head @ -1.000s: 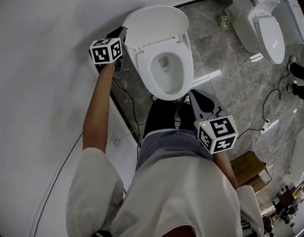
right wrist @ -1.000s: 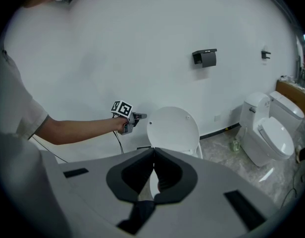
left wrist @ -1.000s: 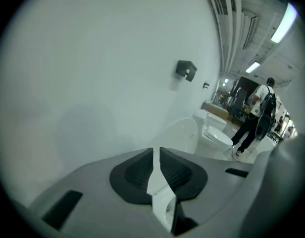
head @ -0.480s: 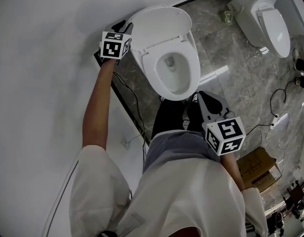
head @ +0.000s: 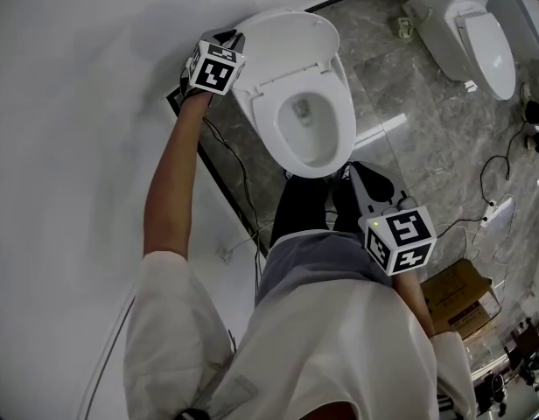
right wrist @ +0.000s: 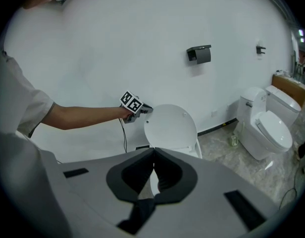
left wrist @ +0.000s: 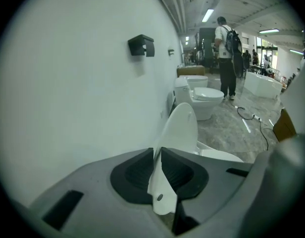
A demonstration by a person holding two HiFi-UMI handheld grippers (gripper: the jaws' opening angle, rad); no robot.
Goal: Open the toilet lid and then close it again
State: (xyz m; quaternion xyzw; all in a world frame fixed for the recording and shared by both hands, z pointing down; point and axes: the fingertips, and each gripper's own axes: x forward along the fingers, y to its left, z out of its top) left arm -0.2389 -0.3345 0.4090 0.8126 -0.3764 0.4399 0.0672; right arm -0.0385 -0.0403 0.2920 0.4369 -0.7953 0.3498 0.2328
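Note:
The white toilet (head: 309,121) stands against the wall with its lid (head: 287,46) raised upright. My left gripper (head: 237,35) is at the lid's left edge. In the left gripper view the thin lid edge (left wrist: 184,128) runs between the pads of that gripper (left wrist: 157,150); the jaws have just been closing and now pinch it. The right gripper view shows the lid (right wrist: 172,125) with the left gripper (right wrist: 145,109) on its rim. My right gripper (head: 355,166) hangs in front of the bowl, away from the toilet, jaws (right wrist: 153,151) shut and holding nothing.
Two more toilets (head: 466,33) stand at the right along the wall. Cables (head: 493,169) and a cardboard box (head: 458,291) lie on the marble floor at the right. A black cable (head: 234,191) runs along the wall base. A black paper holder (left wrist: 141,44) hangs on the wall.
My left gripper has moved right from beside the lid onto its left edge and rolled, and the lid edge is now between its jaws. The right gripper has stayed put.

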